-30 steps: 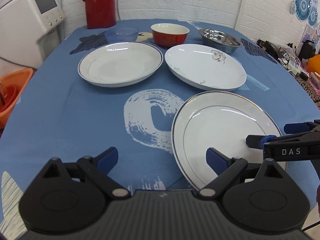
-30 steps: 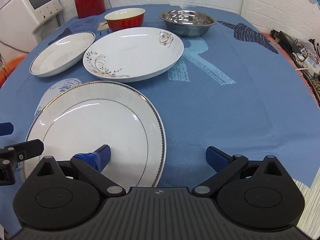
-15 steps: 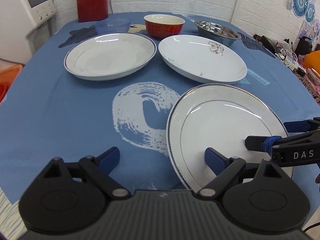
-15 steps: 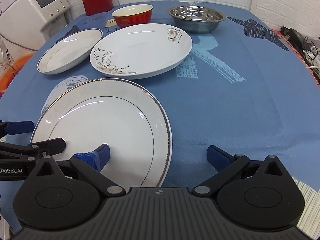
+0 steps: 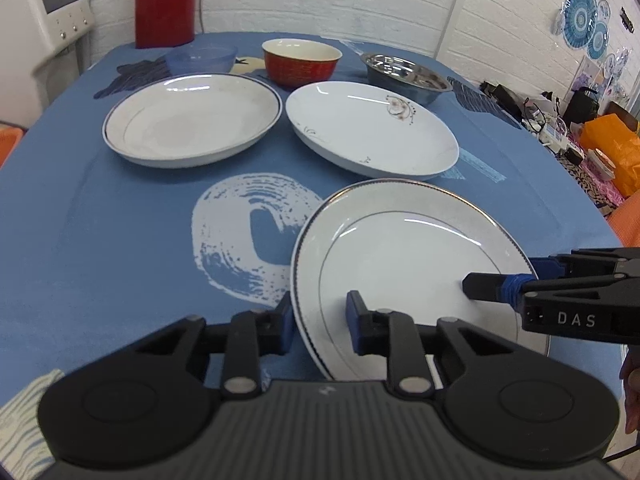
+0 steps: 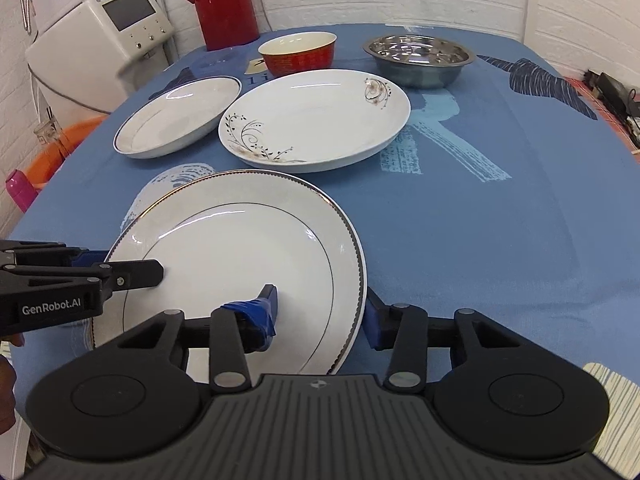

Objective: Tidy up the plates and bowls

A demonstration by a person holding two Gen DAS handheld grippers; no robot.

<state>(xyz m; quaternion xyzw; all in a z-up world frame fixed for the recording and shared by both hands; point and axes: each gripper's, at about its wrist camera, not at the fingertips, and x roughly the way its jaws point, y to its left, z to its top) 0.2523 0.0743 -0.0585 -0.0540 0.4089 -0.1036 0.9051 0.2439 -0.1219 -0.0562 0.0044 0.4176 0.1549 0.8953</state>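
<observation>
- Left wrist: my left gripper [image 5: 319,318] had narrowed its jaws around the gold-rimmed plate [image 5: 404,264] near the table's front edge; the bite looked shallow, so the glazed rim could slip.
- Right wrist: my right gripper [image 6: 322,316] pinched the opposite rim; uneven lifting could tilt the plate.

A gold-rimmed white plate [image 5: 404,256] is seen nearest, tilted. Behind it, a floral plate [image 5: 372,130] and a blue-rimmed plate [image 5: 192,118] are laid flat, backed by red [image 5: 301,60], steel [image 5: 406,78] and blue bowls [image 5: 200,58].

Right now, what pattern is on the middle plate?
Dark floral scrolls on white on the middle plate, clearest in the right wrist view.
</observation>
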